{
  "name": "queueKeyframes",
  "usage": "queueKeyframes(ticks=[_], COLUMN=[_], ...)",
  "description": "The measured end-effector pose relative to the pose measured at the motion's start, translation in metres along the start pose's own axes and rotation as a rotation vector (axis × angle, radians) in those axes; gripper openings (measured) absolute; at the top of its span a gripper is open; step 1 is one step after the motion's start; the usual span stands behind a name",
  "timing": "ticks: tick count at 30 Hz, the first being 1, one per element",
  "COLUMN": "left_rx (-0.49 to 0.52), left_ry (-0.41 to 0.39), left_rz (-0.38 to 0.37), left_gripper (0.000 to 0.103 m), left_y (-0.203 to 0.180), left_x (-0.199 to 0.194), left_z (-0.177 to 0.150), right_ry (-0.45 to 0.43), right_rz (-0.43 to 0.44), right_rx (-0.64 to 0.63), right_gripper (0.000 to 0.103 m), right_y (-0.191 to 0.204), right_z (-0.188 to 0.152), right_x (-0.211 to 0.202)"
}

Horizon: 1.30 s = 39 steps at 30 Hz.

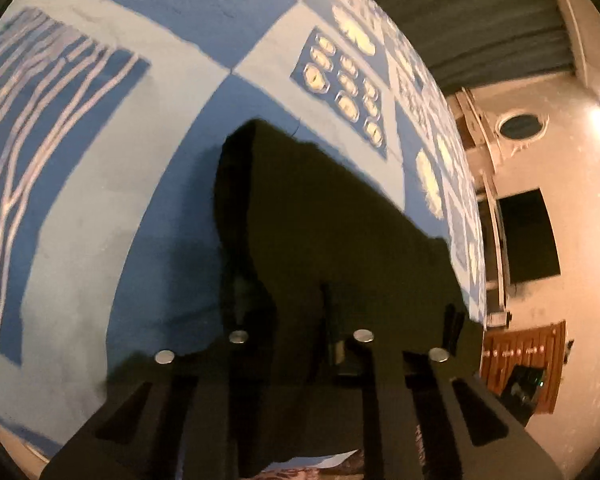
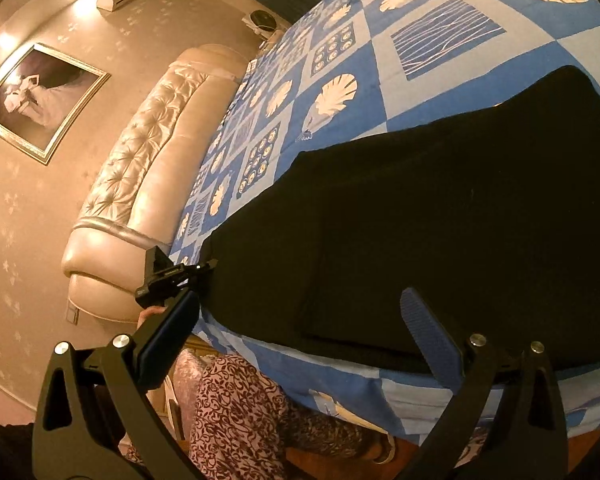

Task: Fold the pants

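Black pants (image 2: 440,208) lie flat across a blue patterned bedspread (image 2: 340,40), near the bed's front edge. In the right wrist view my left gripper (image 2: 204,268) pinches the pants' left corner, with a hand (image 2: 152,312) behind it. From the left wrist view the pants (image 1: 320,208) run forward out of my left gripper (image 1: 300,332); its jaws stand narrow and dark cloth fills the gap. My right gripper (image 2: 300,320) is wide open just above the pants' near edge. Its blue pads (image 2: 428,340) touch nothing.
A cream tufted headboard (image 2: 140,160) runs along the bed's left side below a framed picture (image 2: 40,100). A person's patterned trouser leg (image 2: 240,412) stands against the bed's front edge. Beyond the bed are a dark screen (image 1: 528,236) and a wooden cabinet (image 1: 520,360).
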<state>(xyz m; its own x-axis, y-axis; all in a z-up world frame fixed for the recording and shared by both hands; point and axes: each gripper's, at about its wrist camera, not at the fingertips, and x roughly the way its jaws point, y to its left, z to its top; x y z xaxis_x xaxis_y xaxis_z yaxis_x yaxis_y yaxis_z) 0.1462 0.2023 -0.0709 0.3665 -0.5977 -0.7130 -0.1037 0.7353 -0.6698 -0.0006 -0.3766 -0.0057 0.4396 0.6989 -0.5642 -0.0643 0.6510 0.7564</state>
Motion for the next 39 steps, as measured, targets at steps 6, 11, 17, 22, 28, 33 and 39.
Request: queueKeyframes(ticks=[6, 11, 17, 22, 28, 33, 39], left_rx=[0.109, 0.281, 0.448, 0.544, 0.669, 0.684, 0.677], left_ry=[-0.087, -0.098, -0.033, 0.081, 0.141, 0.117, -0.089], left_rz=[-0.101, -0.171, -0.261, -0.265, -0.062, 0.018, 0.023], left_gripper=[0.014, 0.014, 0.014, 0.014, 0.021, 0.040, 0.082], left_y=[-0.073, -0.158, -0.264, -0.327, -0.346, -0.344, -0.328], left_x=[-0.029, -0.034, 0.012, 0.090, 0.180, 0.185, 0.110], left_z=[-0.006, -0.024, -0.068, -0.120, -0.173, -0.190, -0.184], right_ry=[-0.026, -0.029, -0.053, -0.112, -0.166, -0.166, -0.129], right_rz=[0.007, 0.011, 0.024, 0.021, -0.018, -0.046, -0.002], right_rx=[0.010, 0.007, -0.003, 0.011, 0.105, 0.168, 0.136], right_gripper=[0.101, 0.101, 0.101, 0.101, 0.101, 0.101, 0.101], right_y=[0.001, 0.005, 0.012, 0.006, -0.027, -0.051, -0.046], right_z=[0.003, 0.006, 0.013, 0.022, 0.028, 0.026, 0.029], right_x=[-0.008, -0.015, -0.030, -0.057, -0.085, -0.090, -0.076])
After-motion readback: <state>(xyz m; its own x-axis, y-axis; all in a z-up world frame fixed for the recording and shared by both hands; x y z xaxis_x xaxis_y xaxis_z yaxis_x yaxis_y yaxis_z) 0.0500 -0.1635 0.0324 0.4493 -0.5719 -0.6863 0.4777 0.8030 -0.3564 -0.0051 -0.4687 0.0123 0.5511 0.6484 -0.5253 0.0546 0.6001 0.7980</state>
